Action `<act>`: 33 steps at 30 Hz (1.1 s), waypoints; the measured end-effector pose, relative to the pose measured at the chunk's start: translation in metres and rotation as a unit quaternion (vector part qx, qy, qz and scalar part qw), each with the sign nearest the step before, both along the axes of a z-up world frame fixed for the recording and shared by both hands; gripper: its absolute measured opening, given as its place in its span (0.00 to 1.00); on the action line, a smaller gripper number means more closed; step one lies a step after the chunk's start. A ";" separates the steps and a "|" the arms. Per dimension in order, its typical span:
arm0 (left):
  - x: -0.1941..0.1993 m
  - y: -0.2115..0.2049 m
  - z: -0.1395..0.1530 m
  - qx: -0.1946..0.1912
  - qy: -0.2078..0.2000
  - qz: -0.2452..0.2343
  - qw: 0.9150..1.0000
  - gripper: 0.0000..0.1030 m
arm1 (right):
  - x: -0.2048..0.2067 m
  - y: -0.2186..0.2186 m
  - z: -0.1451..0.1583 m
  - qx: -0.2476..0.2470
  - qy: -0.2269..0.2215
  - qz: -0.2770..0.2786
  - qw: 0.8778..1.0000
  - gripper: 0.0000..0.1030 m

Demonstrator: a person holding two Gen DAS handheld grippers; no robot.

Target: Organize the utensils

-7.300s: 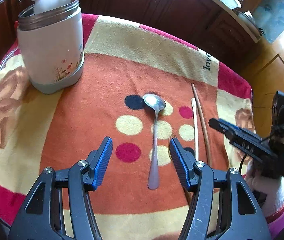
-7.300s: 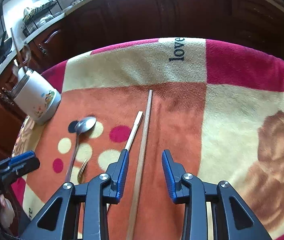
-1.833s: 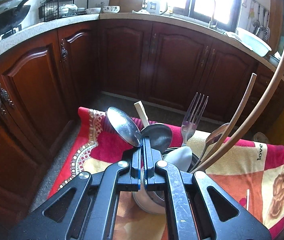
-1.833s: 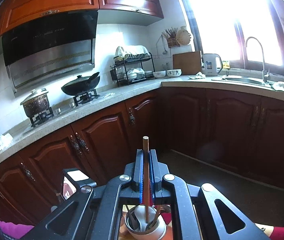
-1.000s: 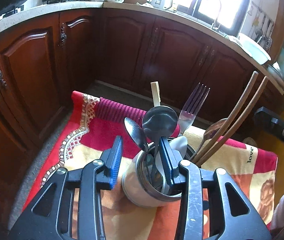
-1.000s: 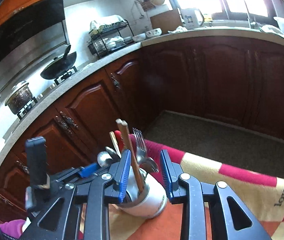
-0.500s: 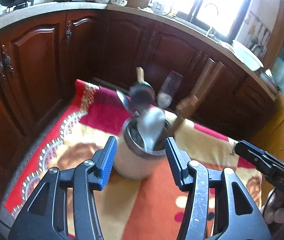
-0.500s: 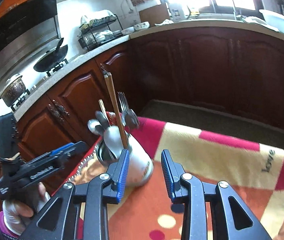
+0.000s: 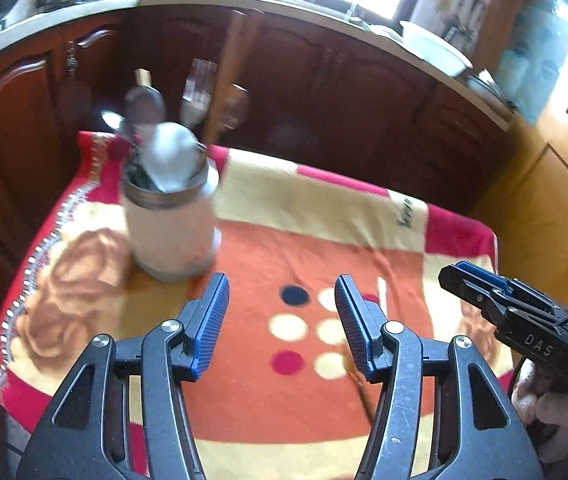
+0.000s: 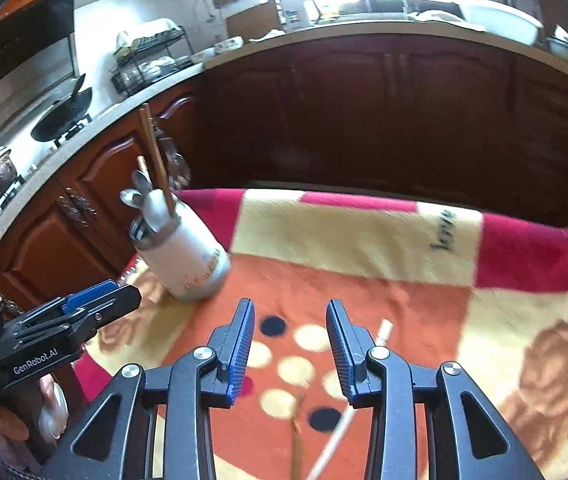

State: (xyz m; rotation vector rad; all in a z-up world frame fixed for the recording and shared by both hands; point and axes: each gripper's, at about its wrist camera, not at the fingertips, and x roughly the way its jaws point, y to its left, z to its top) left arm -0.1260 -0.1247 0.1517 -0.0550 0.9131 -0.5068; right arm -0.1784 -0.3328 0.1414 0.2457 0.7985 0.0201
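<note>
A white utensil jar [image 9: 172,228] stands at the back left of the blanket, holding spoons [image 9: 170,158], a fork [image 9: 198,94] and a brown chopstick [image 9: 226,76]. It also shows in the right wrist view [image 10: 186,258]. A white chopstick [image 10: 348,412] and a thin wooden stick [image 10: 296,446] lie on the dotted patch; the white chopstick shows partly in the left wrist view [image 9: 382,292]. My left gripper [image 9: 282,320] is open and empty above the blanket. My right gripper [image 10: 288,346] is open and empty above the white chopstick.
The table carries an orange, cream and red blanket [image 9: 316,248]. Dark wooden kitchen cabinets [image 10: 364,112] run behind the table, with a counter, a stove and a dish rack above. The table's far and left edges drop to the floor.
Both grippers have pulled back from the jar and tilted down toward the blanket. Before that, the left let a spoon go into the jar and the right let a brown chopstick go.
</note>
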 end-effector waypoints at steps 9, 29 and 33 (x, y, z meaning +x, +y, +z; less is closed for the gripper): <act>-0.018 -0.030 -0.028 -0.001 0.045 -0.031 0.998 0.56 | -0.045 -0.042 -0.036 0.007 0.037 -0.042 0.998 0.37; -0.022 -0.065 -0.100 0.032 0.128 -0.081 0.988 0.56 | 0.005 -0.051 -0.114 0.062 0.106 -0.045 0.991 0.37; -0.018 -0.084 -0.108 0.037 0.134 -0.091 0.986 0.56 | 0.006 -0.057 -0.111 0.061 0.103 -0.043 0.992 0.37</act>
